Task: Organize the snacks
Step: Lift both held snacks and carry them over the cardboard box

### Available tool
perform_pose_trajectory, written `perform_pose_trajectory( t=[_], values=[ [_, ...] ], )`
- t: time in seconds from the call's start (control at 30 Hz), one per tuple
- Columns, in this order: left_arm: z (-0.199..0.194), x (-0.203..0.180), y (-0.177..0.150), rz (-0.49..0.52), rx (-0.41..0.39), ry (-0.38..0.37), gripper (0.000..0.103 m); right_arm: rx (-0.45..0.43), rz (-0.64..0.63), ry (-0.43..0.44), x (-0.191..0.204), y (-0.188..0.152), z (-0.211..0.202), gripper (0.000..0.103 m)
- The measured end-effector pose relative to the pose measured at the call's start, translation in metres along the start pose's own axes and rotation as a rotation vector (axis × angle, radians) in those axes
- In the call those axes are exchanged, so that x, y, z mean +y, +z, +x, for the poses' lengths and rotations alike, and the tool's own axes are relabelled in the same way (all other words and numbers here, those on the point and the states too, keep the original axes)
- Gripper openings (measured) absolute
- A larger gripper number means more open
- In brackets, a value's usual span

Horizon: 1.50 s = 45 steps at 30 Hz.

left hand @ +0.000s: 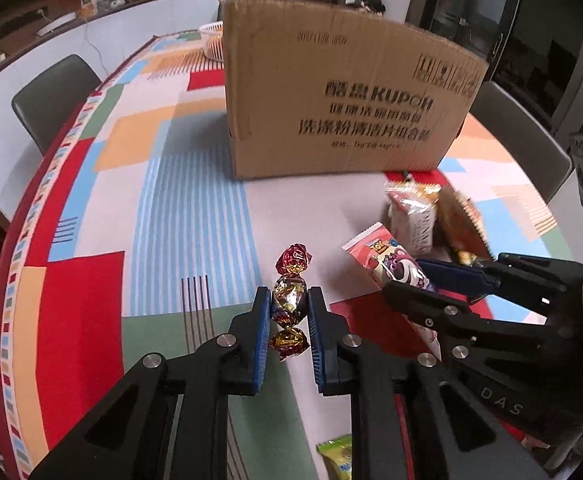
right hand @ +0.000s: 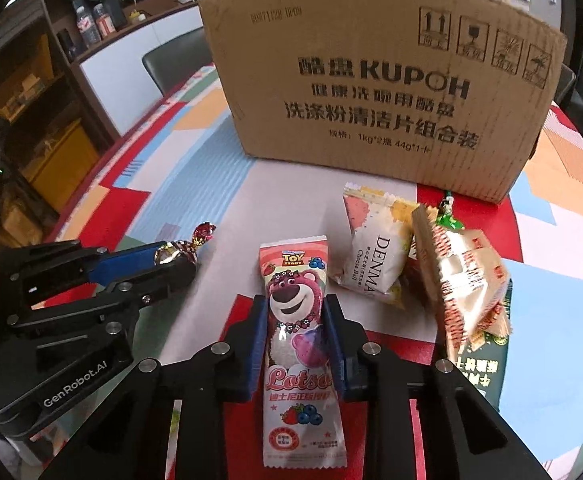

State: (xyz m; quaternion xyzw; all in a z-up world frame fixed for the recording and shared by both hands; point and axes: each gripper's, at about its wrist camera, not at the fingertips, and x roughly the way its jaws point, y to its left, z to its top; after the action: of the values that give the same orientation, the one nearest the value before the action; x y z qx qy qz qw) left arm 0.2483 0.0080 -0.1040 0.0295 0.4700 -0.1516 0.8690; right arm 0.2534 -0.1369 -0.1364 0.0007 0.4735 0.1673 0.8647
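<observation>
Holding a foil-wrapped candy (left hand: 289, 306), the left claw (left hand: 290, 312) is clamped across its round middle — twisted ends run fore and aft along the fingers. Just to its right, the right claw (right hand: 296, 334) is clamped on the Lotso snack bar (right hand: 297, 344), whose long axis also lies along the fingers, pointing at the cardboard box (right hand: 375, 80). The box stands straight ahead on the tabletop (left hand: 195, 208) — the loose packets (right hand: 375, 248) lie nearer the right claw.
</observation>
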Motion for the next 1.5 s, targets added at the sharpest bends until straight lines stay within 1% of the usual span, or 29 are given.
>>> perform_pose_trajectory(
  t=[0.2, 0.37, 0.53, 0.8, 0.93, 1.13, 1.3, 1.5],
  values=[
    [-0.031, -0.006, 0.008, -0.007, -0.086, 0.009, 0.019, -0.050, 0.002, 0.024, -0.001, 0.001, -0.032, 0.029],
    [-0.054, -0.012, 0.019, 0.012, -0.147, 0.024, 0.019, -0.119, -0.005, 0.024, -0.002, 0.006, -0.060, 0.029],
    [-0.075, -0.017, 0.031, 0.033, -0.218, 0.022, 0.019, -0.188, -0.002, 0.026, -0.006, 0.015, -0.089, 0.029],
    [-0.097, -0.027, 0.058, 0.043, -0.303, 0.012, 0.019, -0.291, 0.000, 0.001, -0.003, 0.039, -0.117, 0.029],
    [-0.103, -0.031, 0.071, 0.041, -0.333, 0.010, 0.019, -0.342, 0.009, -0.019, -0.011, 0.053, -0.133, 0.029],
    [-0.110, -0.038, 0.089, 0.052, -0.370, 0.011, 0.019, -0.397, 0.011, -0.043, -0.019, 0.073, -0.148, 0.029],
    [-0.112, -0.039, 0.106, 0.043, -0.388, 0.010, 0.019, -0.425, 0.012, -0.047, -0.024, 0.085, -0.157, 0.029],
    [-0.110, -0.036, 0.132, 0.037, -0.396, 0.020, 0.019, -0.446, 0.019, -0.045, -0.031, 0.109, -0.159, 0.029]
  ],
)
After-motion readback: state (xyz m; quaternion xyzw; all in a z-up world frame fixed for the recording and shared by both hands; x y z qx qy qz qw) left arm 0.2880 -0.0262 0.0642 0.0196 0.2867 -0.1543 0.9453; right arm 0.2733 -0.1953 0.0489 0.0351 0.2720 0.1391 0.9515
